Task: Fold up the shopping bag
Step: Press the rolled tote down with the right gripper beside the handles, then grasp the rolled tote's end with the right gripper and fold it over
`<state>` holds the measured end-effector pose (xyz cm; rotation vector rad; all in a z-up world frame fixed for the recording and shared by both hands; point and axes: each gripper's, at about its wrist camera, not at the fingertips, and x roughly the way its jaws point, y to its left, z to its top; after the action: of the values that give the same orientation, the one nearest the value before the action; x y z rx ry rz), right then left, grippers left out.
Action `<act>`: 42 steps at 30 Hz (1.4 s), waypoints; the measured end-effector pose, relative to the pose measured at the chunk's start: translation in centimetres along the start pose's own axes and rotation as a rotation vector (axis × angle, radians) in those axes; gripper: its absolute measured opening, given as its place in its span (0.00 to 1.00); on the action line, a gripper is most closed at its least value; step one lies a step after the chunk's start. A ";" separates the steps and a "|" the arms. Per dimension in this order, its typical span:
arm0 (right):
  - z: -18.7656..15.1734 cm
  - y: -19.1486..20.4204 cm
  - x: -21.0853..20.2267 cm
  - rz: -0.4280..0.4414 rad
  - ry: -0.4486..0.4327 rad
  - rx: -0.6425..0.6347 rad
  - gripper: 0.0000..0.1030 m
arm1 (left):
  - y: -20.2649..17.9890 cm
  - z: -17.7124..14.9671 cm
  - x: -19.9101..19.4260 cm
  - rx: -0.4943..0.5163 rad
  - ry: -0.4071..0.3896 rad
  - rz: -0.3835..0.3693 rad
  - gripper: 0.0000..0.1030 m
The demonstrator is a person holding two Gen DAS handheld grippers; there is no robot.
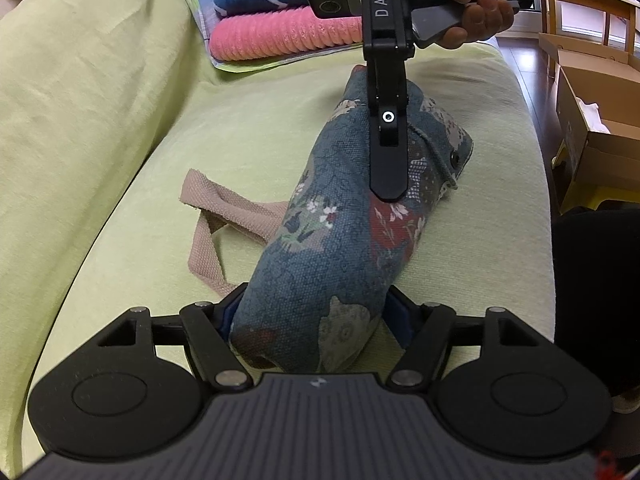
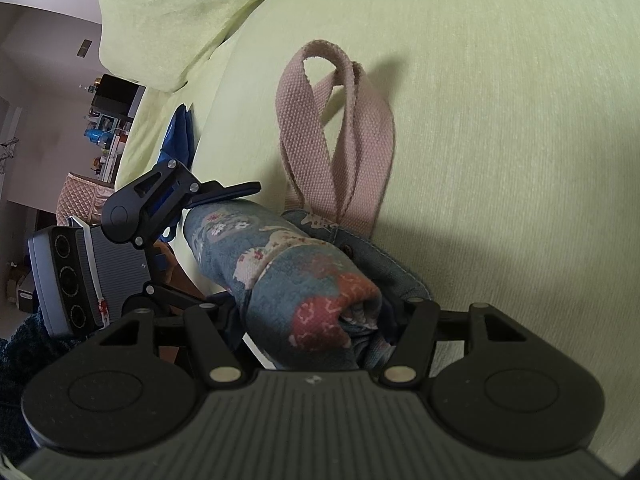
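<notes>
The pale-green sofa cushion carries the work. On it lies the shopping bag, already rolled into a tight floral bundle, its beige handles trailing loose to one side on the cushion.

The left tongs pinch the near end of the roll between both pads; the right tongs clamp the opposite end beside the snap button.

Judgement: the roll is formed and awaits securing. To finish well, keep both ends compressed evenly, prevent unwinding, and tuck the handles in before either grip is released.
</notes>
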<state>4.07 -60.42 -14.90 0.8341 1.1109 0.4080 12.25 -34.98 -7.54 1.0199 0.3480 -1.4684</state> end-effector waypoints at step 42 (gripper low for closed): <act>1.1 -0.6 -1.0 -0.127 -0.239 0.099 0.68 | -0.6 2.7 -0.5 0.006 0.020 0.206 0.00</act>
<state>4.58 -61.91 -14.47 0.8692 0.9606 0.1437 10.60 -36.49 -5.84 1.0437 0.2450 -1.2750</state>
